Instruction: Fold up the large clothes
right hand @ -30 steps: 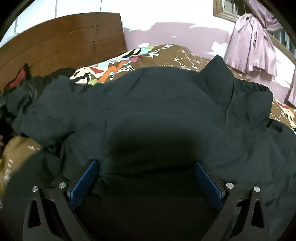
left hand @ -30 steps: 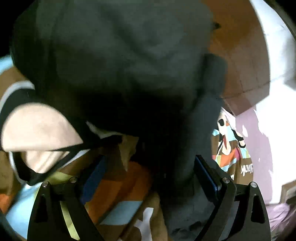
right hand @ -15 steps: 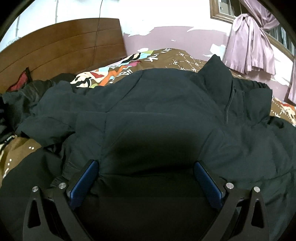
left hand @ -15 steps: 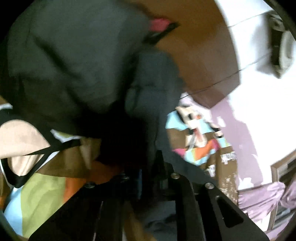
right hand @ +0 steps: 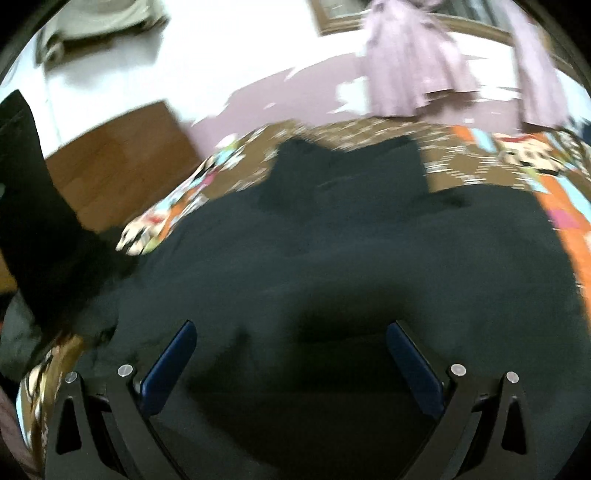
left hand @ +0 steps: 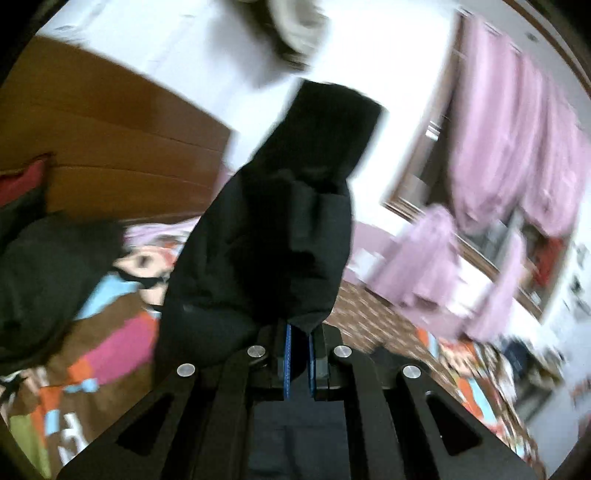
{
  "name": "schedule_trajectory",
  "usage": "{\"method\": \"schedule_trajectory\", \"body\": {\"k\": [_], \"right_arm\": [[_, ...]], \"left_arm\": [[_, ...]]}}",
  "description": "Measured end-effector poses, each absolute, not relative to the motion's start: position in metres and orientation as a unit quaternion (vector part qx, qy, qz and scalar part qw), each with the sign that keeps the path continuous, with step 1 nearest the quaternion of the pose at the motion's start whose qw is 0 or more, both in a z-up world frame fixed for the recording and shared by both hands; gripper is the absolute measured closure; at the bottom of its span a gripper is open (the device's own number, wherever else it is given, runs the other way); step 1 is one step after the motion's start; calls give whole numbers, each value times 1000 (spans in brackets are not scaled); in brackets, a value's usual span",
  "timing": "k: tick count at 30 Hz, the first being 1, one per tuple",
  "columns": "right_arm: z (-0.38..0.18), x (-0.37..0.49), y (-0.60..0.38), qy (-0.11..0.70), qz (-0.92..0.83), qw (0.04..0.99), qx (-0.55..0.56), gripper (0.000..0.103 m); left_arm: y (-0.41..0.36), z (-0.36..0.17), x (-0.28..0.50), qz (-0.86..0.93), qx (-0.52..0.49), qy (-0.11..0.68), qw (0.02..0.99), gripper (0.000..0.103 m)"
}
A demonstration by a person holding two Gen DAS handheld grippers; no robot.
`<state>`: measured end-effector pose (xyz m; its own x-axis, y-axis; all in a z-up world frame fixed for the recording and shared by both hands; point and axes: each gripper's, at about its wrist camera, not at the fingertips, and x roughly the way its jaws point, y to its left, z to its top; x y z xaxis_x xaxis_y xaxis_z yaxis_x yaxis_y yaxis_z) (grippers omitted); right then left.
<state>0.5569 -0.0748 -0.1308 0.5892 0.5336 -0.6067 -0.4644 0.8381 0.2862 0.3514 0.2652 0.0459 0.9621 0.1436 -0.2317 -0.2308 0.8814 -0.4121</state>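
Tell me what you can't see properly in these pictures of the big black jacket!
- Left wrist view: the lifted jacket sleeve, pinched in the left hand-held gripper, hides the wall and bed behind it.
- Left wrist view: the round thing on the wall is blurred and cut off by the top edge.
- Right wrist view: the bedspread pattern is smeared by motion blur.
- Right wrist view: the right hand-held gripper covers the jacket's near edge.

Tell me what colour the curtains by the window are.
Pale purple curtains, seen best in the left wrist view.

Black jacket (right hand: 332, 258) on a brown, multicoloured cartoon-print bedspread (left hand: 92, 332); lilac curtains (left hand: 517, 147).
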Motion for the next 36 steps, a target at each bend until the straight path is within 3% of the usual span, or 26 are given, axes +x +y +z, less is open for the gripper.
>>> {"method": "schedule_trajectory", "body": {"k": [6, 12, 18, 23, 28, 30, 34, 36], "right_arm": [[-131, 566, -156, 354, 224, 899, 127, 0], [-150, 568, -210, 372, 238, 870, 218, 0], [-154, 561, -226, 378, 283, 836, 278, 1], [-156, 547, -211, 397, 294, 833, 251, 6], [-159, 539, -185, 409, 296, 841, 197, 26], [-164, 540, -183, 416, 321, 822, 219, 51], [-171, 541, -178, 423, 335, 809, 234, 69], [-171, 543, -174, 426, 343, 803, 236, 88]], "left_arm": [[182, 38, 416, 8, -154, 188, 970, 99], [93, -16, 455, -53, -90, 305, 947, 99], [53, -103, 477, -43, -14, 404, 913, 99], [63, -143, 466, -51, -63, 435, 897, 99], [84, -136, 451, -71, -100, 417, 900, 99], [86, -131, 448, -76, -103, 413, 902, 98], [84, -130, 442, -80, -110, 408, 903, 98], [85, -131, 441, -81, -108, 404, 905, 98]]}}
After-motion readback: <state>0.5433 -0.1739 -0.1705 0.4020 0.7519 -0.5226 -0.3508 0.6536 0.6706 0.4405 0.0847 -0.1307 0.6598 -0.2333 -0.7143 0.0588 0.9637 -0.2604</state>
